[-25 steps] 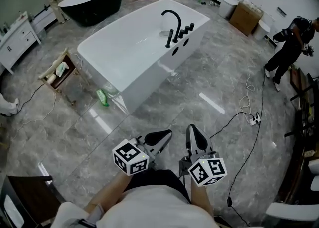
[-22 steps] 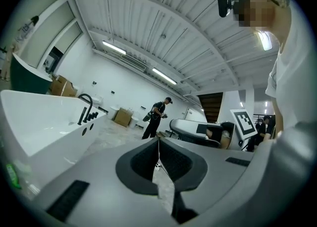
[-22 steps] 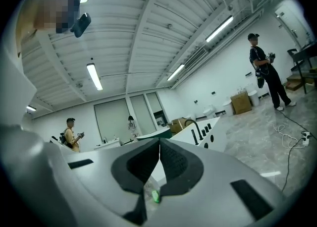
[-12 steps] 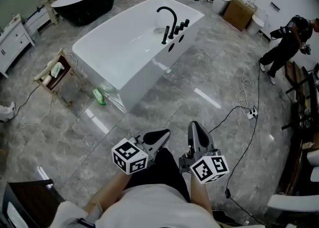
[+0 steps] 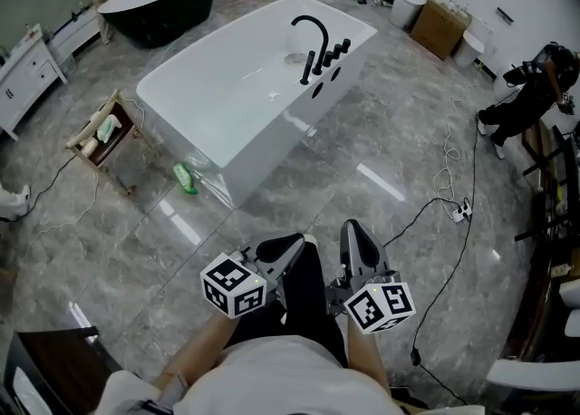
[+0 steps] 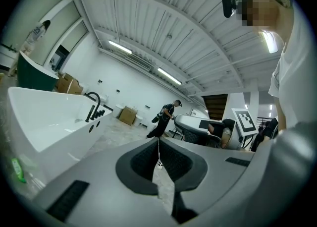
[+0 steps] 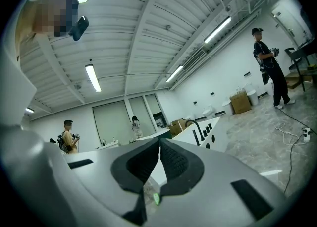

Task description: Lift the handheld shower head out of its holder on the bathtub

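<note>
The white bathtub (image 5: 217, 110) stood in the middle of a big room with a grey stone floor (image 5: 381, 150). On its far rim was a black tap with a curved spout (image 5: 314, 34), and next to it a short row of black posts. The handheld shower head (image 5: 346, 45) was most likely the post at the end of that row, sitting upright in its holder, but it was too small to be sure which one. Both tools were held close to the person's body, well apart from the tub. The left gripper (image 5: 292, 246) had its jaws pressed together with nothing between them. The right gripper (image 5: 353, 234) was the same, closed up and empty. No step of the lift had begun. The shower head looked hard, smooth and thin, so it could slip if squeezed too softly. It was probably not heavy, but a hose under it might tug back. The best place to grab seemed to be the middle of its thin body, across the sides. Then it should be pulled straight up so it does not catch in the holder.
</note>
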Tool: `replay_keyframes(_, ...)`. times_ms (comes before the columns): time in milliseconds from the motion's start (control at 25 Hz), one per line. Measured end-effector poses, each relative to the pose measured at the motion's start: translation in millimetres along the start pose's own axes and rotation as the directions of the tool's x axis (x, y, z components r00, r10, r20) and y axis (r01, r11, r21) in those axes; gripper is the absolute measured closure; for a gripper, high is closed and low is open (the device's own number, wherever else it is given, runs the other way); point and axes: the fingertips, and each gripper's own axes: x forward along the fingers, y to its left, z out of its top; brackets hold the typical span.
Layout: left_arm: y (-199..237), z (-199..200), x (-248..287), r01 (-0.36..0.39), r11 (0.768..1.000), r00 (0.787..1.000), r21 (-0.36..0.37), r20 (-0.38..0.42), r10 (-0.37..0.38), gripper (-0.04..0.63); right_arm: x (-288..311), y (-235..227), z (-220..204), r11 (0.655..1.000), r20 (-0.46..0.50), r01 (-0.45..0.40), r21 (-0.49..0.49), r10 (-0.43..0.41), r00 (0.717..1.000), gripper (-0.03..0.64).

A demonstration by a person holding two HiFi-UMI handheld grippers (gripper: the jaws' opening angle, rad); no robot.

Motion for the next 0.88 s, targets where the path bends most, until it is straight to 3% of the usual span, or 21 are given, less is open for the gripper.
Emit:
replay_keyframes(400,26.1,16.1,22.7,-0.031,1.000,0.999,0.000,0.035,0.031,0.583,29.2,-21.6,12.6,0.999,0.003,0.004,-0.033,-0.004,1.000,0.598)
replay_keyframes(880,69.8,37.5,96.2,-0.046,0.999,0.999,-0.016,0.024,0.046,0.583,90.6,-79.3,34.4,1.000,-0.006,-0.010,-0.027,0.010,1.000,0.598)
